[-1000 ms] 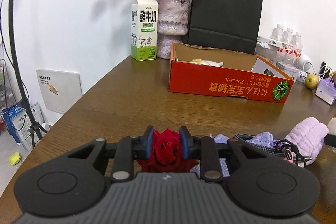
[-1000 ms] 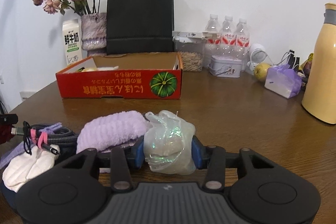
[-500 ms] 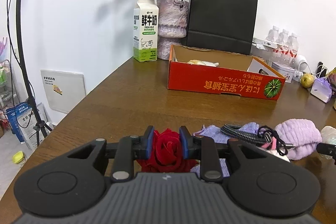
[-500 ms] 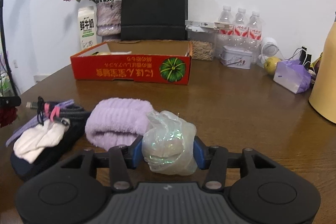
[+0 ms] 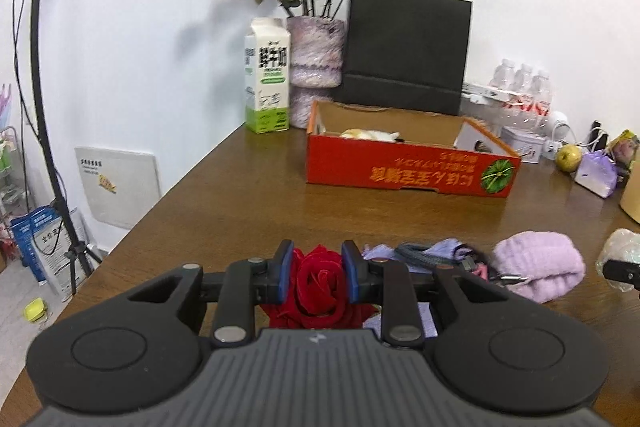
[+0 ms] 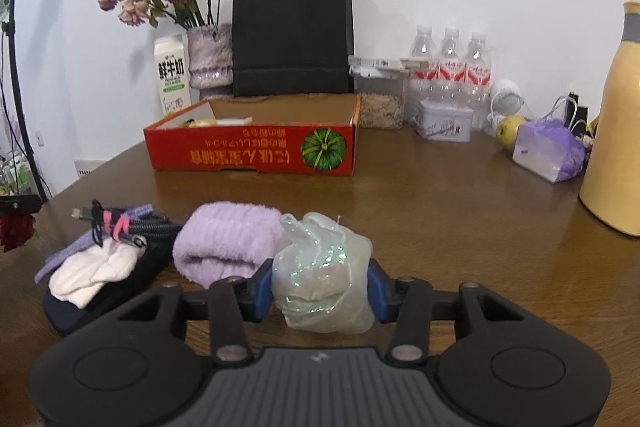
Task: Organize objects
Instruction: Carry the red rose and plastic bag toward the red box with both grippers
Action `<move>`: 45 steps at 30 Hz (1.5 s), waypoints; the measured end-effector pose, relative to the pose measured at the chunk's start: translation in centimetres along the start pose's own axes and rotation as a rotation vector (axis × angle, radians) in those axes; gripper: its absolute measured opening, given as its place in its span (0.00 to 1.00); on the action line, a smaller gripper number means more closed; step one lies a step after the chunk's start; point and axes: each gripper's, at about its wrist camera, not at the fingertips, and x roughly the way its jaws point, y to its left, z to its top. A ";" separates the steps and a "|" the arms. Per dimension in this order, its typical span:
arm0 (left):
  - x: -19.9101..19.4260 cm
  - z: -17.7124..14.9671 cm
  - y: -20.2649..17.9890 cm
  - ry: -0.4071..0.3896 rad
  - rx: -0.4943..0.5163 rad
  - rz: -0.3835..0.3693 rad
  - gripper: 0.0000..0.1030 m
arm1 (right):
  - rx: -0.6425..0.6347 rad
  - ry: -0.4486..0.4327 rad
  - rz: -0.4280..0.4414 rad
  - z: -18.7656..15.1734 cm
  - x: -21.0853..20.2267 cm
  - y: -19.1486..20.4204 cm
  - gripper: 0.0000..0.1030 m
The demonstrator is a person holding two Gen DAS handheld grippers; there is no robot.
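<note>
White wall and a brown wooden table (image 5: 248,211) form the setting, shown from both wrist views. Left gripper (image 5: 316,277): jaws set narrow, blue pads (image 5: 285,277) pressing both sides of a red fabric rose (image 5: 318,283); the bloom faces up and forward, petals spilling below the pads, and no long axis can be told. Ahead of these fingers and to their right lies a pile of a coiled black cable (image 6: 136,227), pale purple cloth (image 5: 448,251), white socks (image 6: 94,269) and a rolled lilac towel (image 5: 540,269); the towel's long axis runs left to right. Farther ahead, well apart from the fingers, stands a red cardboard box (image 5: 408,171), open side up, long axis across the view, printed text upside down. Behind it stand a milk carton (image 5: 267,77), a vase of dried roses (image 5: 316,67) and a black paper bag (image 5: 406,47).

Right gripper (image 6: 320,293): jaws moderately apart and closing, pads (image 6: 262,291) pressing a crumpled iridescent translucent wrap (image 6: 322,275), which bulges above and below them; no clear long axis. The lilac towel sits just beside the left finger, touching the wrap. Far right of the fingers stand water bottles (image 6: 450,67), a tin (image 6: 444,123), a purple bag (image 6: 548,151) and a yellow flask (image 6: 618,131).
</note>
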 end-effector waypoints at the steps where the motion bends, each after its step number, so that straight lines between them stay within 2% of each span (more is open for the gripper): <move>1: -0.1 0.2 -0.3 -0.006 0.006 -0.003 0.26 | -0.001 -0.009 0.002 0.2 -0.2 0.0 0.44; 11: 0.3 3.9 -3.2 -0.055 0.044 -0.077 0.26 | -0.032 -0.085 0.032 4.2 0.2 1.5 0.44; 21: 2.8 8.8 -5.7 -0.129 0.059 -0.153 0.26 | -0.057 -0.155 0.090 9.6 3.4 3.6 0.44; 30: 7.2 13.0 -6.9 -0.172 0.028 -0.182 0.26 | -0.047 -0.195 0.139 14.6 8.2 5.3 0.44; 34: 9.2 14.3 -6.7 -0.208 -0.017 -0.183 0.26 | -0.045 -0.195 0.146 16.1 10.9 5.5 0.44; 45: 16.2 16.9 -7.5 -0.164 -0.016 -0.177 0.26 | -0.064 -0.156 0.142 18.6 17.5 5.3 0.44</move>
